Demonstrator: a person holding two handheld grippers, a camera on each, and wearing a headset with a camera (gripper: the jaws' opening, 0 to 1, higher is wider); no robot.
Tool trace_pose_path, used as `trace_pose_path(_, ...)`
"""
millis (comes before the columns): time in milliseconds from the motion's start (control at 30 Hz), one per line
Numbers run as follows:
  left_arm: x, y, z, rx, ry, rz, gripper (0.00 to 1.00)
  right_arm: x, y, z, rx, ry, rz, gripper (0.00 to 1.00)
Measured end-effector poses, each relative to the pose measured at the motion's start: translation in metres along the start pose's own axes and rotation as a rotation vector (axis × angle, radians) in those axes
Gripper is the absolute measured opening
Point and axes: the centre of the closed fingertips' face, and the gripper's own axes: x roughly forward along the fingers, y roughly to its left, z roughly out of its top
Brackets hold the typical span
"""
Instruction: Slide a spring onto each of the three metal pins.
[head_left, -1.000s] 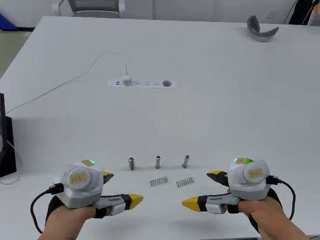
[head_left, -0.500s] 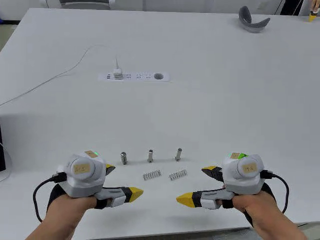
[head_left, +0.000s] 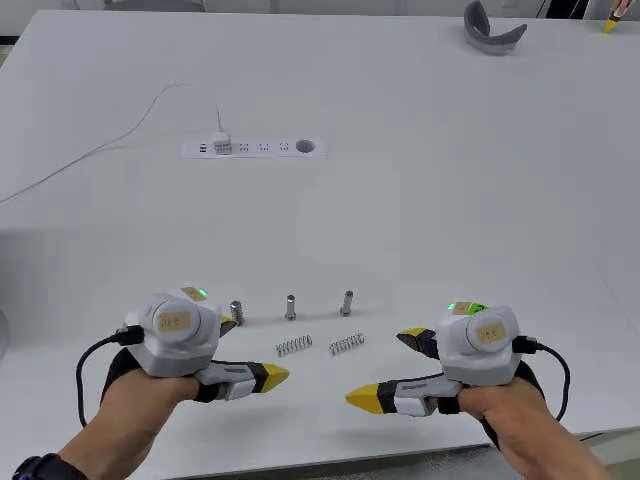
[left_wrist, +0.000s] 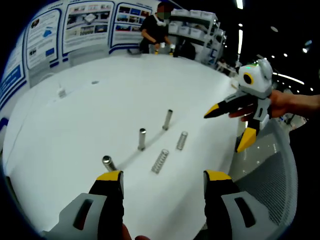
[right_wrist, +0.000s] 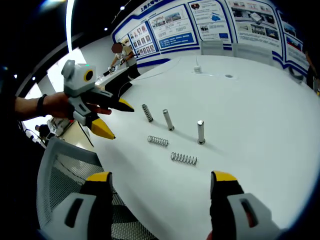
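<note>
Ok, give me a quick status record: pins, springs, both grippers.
pins: three upright in a row in the head view: left pin, middle pin, right pin
springs fitted: left pin looks coiled in the right gripper view, so likely one; middle and right pins bare
loose springs: two lying flat on the table in front of the pins: left spring, right spring
left gripper: open, empty
right gripper: open, empty
remaining: apparently two springs to fit

I see pins (head_left: 290, 306) of shiny bare metal, springs (head_left: 293, 346) of bright coiled wire; the counter (head_left: 420, 200) under them looks smooth and matt white.
</note>
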Motion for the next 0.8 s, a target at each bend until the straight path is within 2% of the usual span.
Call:
trace_pose_path(233,0.018,-0.002,0.000,0.047,0.036,-0.024,0.63,0.000,0.002,0.000,0.006,-0.002,0.006,0.82)
trace_pose_path(367,0.026,-0.004,0.003,0.059,0.044,-0.035,0.61,-0.002,0.002,-0.001,0.010,-0.003,0.006,0.82)
trace_pose_path(500,0.032,-0.004,0.003,0.065,0.042,-0.046,0.53,-0.003,0.002,-0.002,0.011,-0.002,0.006,0.81)
trace_pose_path(800,0.047,0.003,-0.008,0.065,0.076,-0.050,0.44,-0.004,0.003,-0.003,0.021,0.000,0.007,0.81)
